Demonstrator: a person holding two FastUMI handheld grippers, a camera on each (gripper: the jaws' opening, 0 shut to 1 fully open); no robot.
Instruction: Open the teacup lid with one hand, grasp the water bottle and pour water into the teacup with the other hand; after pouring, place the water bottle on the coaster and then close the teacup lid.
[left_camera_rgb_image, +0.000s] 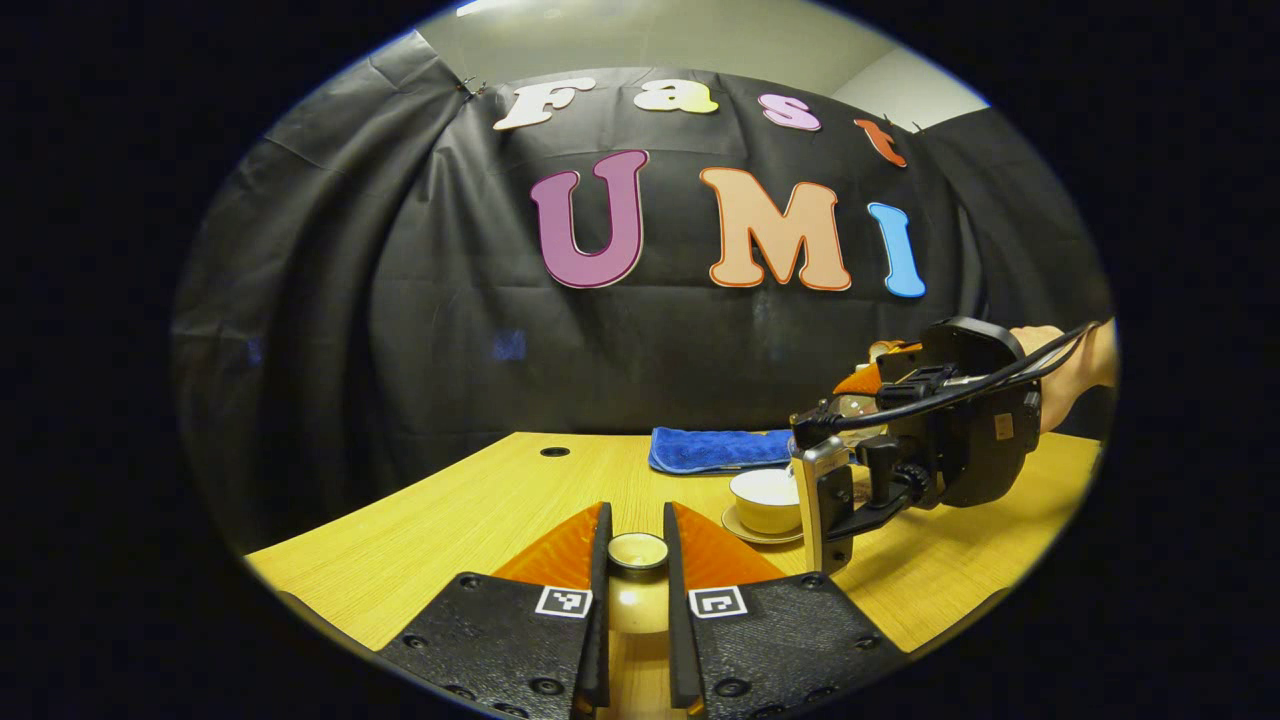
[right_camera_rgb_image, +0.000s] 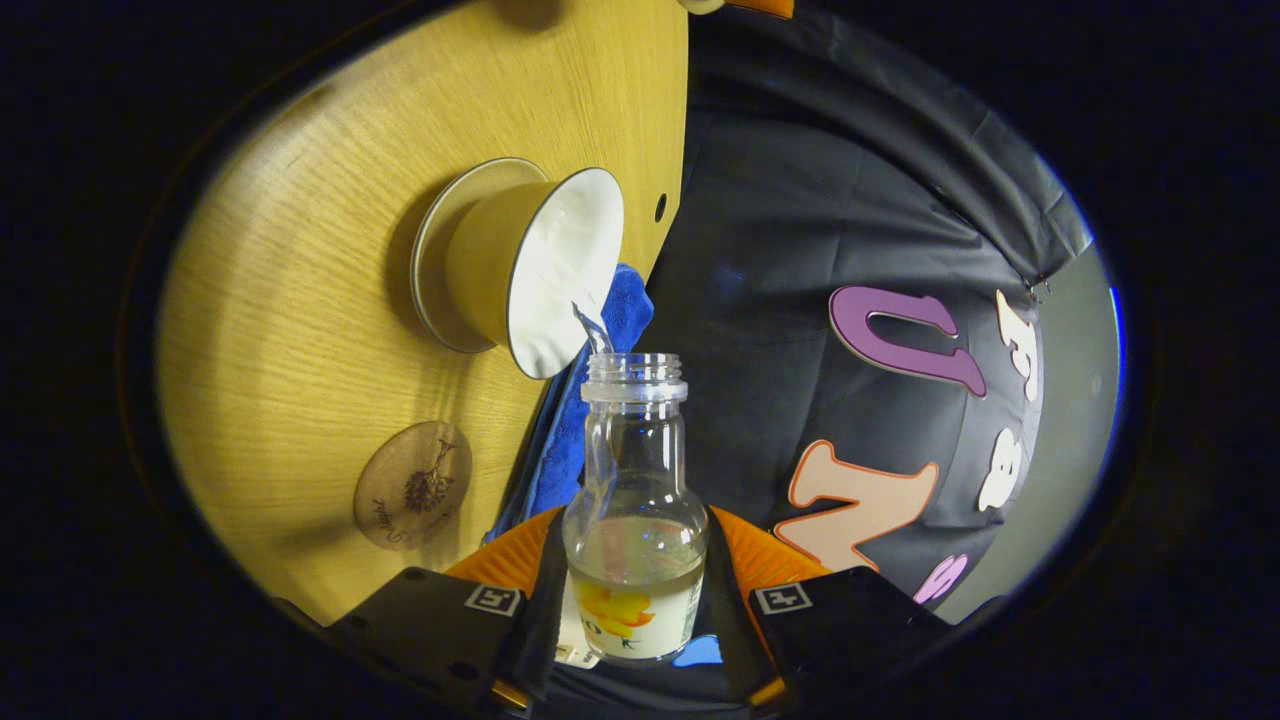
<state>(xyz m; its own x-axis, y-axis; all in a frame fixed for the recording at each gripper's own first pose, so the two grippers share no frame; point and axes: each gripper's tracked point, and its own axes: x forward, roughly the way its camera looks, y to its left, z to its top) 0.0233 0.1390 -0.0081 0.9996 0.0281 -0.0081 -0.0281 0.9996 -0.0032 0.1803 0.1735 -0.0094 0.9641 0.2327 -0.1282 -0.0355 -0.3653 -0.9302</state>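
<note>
My left gripper (left_camera_rgb_image: 637, 560) is shut on the small round teacup lid (left_camera_rgb_image: 638, 552), held above the table's near edge. To its right the cream teacup (left_camera_rgb_image: 766, 499) stands lidless on its saucer (left_camera_rgb_image: 758, 532). In the right gripper view my right gripper (right_camera_rgb_image: 632, 580) is shut on a clear glass water bottle (right_camera_rgb_image: 634, 500), tipped on its side with its mouth at the teacup (right_camera_rgb_image: 545, 270) rim. A thin stream of water (right_camera_rgb_image: 590, 328) runs from the bottle into the cup. The round wooden coaster (right_camera_rgb_image: 412, 484) lies on the table beside the saucer (right_camera_rgb_image: 440, 250). The right gripper and the hand holding it (left_camera_rgb_image: 935, 430) hover over the cup.
A folded blue cloth (left_camera_rgb_image: 715, 449) lies behind the teacup near the wall, also seen as the blue cloth (right_camera_rgb_image: 590, 400) past the cup. The wooden table (left_camera_rgb_image: 480, 510) has a small round hole (left_camera_rgb_image: 554, 452) near its back edge.
</note>
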